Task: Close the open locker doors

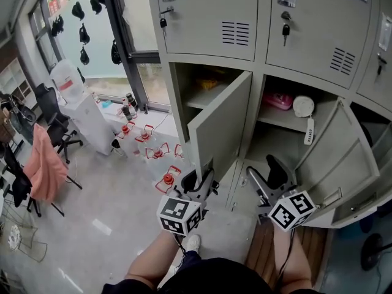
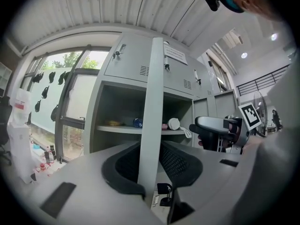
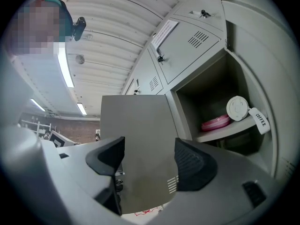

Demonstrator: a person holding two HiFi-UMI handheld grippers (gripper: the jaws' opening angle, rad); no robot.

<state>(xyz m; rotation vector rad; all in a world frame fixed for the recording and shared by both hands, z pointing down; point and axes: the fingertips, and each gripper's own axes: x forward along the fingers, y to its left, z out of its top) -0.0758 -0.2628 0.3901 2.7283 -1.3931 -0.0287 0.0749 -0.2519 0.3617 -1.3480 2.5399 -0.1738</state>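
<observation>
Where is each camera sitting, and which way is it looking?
Head view: on the person's head, looking down at the lockers and floor; left tool, right tool, forearms and a shoe show.
Left gripper view: on the left tool, looking along its jaws, which clamp the left door; the right tool shows.
Right gripper view: on the right tool, looking between open jaws at that door's face.
Shared: all three show the white lid.
</observation>
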